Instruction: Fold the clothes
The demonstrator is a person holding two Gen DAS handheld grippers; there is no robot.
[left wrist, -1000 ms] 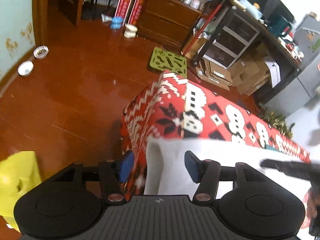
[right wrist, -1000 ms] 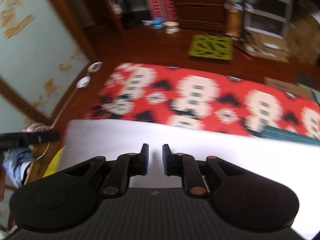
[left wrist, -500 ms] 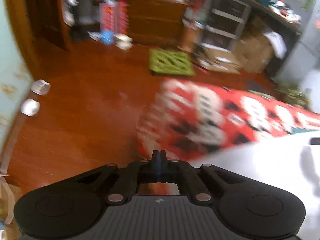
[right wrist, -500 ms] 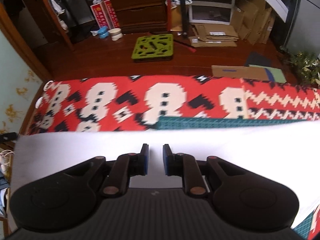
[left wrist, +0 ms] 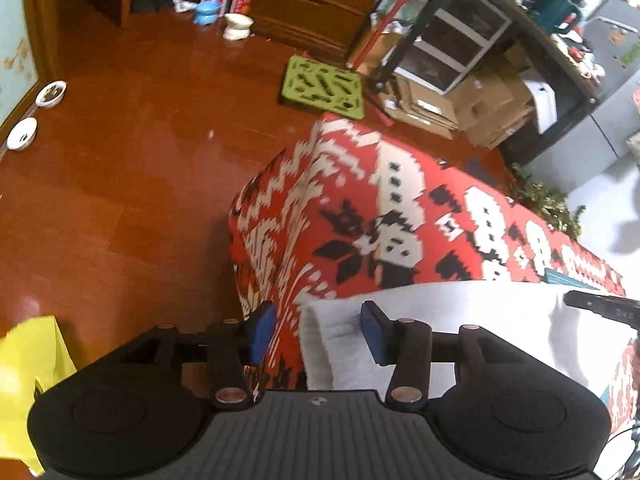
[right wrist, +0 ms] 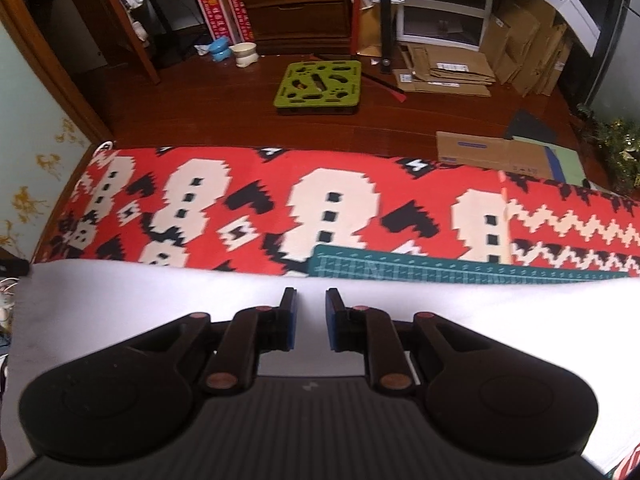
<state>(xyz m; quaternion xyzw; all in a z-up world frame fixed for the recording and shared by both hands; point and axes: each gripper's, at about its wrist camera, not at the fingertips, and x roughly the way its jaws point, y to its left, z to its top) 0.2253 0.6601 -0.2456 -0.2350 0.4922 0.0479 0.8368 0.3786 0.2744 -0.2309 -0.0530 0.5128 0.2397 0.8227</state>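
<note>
Left gripper (left wrist: 316,330), opening, straddles the cloth (left wrist: 460,320) corner at lower centre ungripped; right gripper (right wrist: 308,314), narrowly parted, holds nothing; seat pads squarely before closing.

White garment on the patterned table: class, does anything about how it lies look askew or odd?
The white garment lies fairly flat, but its corner overhangs the end of the red patterned table cover, between the left gripper's opening jaws.
</note>
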